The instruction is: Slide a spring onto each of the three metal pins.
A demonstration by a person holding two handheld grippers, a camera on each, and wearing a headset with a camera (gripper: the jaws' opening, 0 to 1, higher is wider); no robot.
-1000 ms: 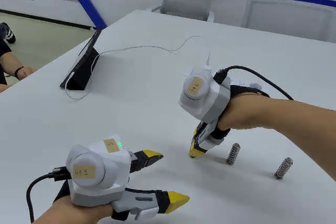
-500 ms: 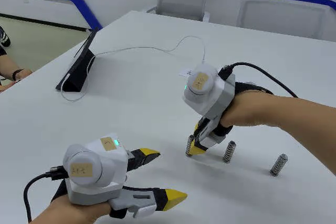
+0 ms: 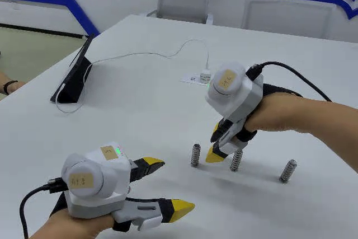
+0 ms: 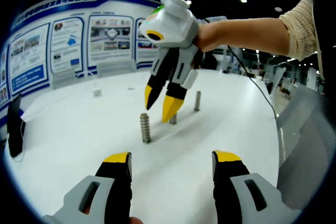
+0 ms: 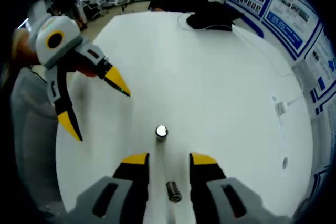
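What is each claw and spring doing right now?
Left claw, open, empty.
Right claw, open, empty, pointing down.
Left spring, standing upright, untouched.
Middle spring, standing upright, untouched.
Right spring, standing upright, untouched.
Tablet, propped up at a tilt.

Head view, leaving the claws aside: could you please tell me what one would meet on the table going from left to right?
Propped tablet → left spring → middle spring → right spring, all three springs standing upright.
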